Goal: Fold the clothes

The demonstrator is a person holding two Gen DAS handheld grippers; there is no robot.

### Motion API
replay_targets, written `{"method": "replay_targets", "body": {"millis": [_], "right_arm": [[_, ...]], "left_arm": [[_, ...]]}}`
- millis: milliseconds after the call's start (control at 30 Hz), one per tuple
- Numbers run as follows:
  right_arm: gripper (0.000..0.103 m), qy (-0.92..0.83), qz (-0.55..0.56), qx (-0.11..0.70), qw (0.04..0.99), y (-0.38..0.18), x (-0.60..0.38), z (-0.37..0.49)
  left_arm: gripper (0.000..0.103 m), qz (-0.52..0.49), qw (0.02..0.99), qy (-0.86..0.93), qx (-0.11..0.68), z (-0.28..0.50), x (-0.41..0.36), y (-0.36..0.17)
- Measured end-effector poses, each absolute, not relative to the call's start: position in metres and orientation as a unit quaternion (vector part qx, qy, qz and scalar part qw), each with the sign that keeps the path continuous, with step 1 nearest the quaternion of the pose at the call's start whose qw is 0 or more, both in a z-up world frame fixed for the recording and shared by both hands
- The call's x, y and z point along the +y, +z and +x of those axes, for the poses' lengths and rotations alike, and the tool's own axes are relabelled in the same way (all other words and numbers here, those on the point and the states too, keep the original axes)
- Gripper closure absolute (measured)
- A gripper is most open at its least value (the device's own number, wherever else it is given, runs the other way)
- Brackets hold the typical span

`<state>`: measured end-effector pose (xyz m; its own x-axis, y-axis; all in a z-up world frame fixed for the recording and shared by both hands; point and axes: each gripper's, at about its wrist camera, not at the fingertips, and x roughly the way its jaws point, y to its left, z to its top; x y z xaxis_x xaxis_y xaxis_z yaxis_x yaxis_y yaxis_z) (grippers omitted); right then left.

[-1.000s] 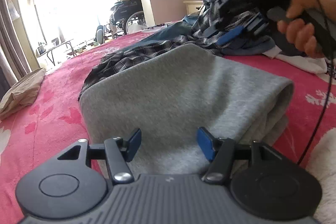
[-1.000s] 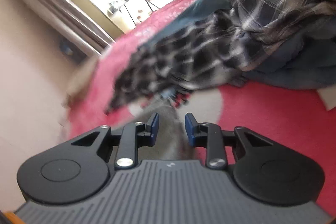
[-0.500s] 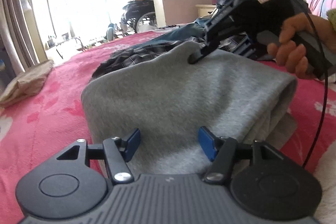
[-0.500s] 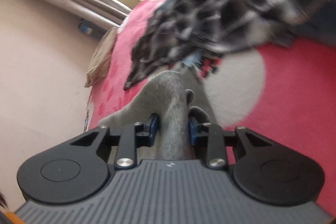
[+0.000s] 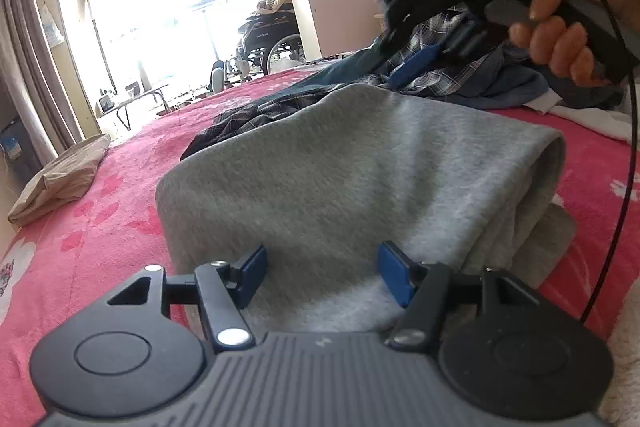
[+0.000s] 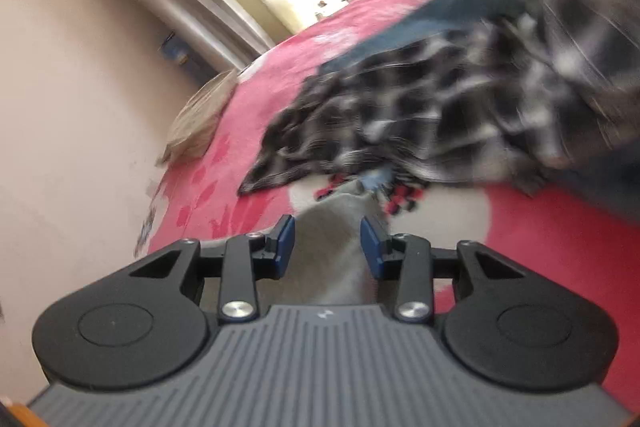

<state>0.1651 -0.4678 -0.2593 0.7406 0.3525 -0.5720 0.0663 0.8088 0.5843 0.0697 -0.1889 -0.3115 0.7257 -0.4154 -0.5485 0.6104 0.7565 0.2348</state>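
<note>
Left wrist view:
Left gripper (image 5: 322, 277): jaws spread, over the near edge of the folded grey garment (image 5: 360, 171), gripping nothing.
Grey garment: on the pink bedspread (image 5: 120, 195), just before the plaid shirt (image 5: 256, 115).

Right wrist view:
Right gripper (image 6: 328, 247): jaws have just been opening; a grey garment (image 6: 332, 251) fold stands between the parted pads, unpinched.

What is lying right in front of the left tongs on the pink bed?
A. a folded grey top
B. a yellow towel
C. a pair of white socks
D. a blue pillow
A: the folded grey top fills the space ahead of the left tongs on the pink bed.
</note>
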Motion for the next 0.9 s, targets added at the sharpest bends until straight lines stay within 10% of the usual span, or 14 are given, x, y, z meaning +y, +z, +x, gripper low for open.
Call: {"method": "replay_targets", "body": {"millis": [667,900], "right_arm": [[0.08,0.186,-0.008,0.451,0.873,-0.254,-0.286,0.254],[0.074,0.079,0.047,0.456,0.885,-0.252,-0.316,0.269]], "left_arm": [[0.039,0.209,0.906,-0.291,0.225,0.068,-0.182,-0.313],[0.039,0.214,0.905,-0.3,0.214,0.069,-0.178,-0.307]]}}
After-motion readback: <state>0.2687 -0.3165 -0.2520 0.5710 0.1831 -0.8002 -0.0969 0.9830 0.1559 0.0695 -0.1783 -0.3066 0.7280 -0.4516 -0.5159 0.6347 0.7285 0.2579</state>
